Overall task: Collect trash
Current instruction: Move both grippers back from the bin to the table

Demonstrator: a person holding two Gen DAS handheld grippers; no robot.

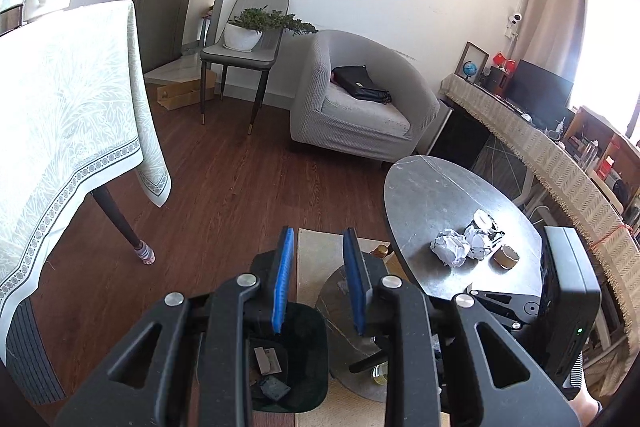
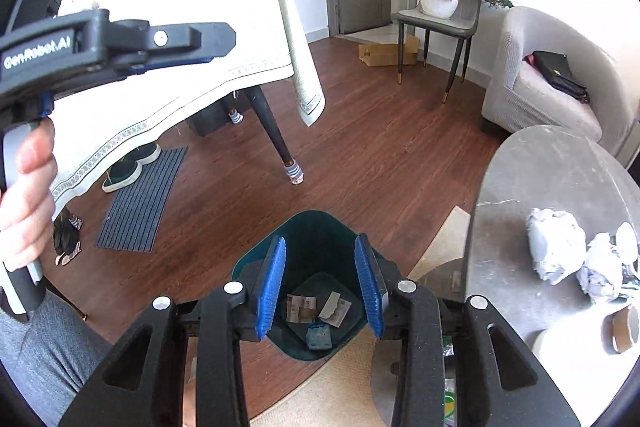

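Observation:
A dark green trash bin stands on the floor with paper scraps and a blue wrapper inside. My right gripper is open and empty, held directly above the bin. My left gripper is open and empty, above the bin's right side; it also shows from the side in the right wrist view. Crumpled white paper balls and a tape roll lie on the round grey table to the right.
A dining table with a pale tablecloth stands at the left, its leg near the bin. A grey armchair with a black bag and a chair with a plant stand at the back. A striped mat lies on the wooden floor.

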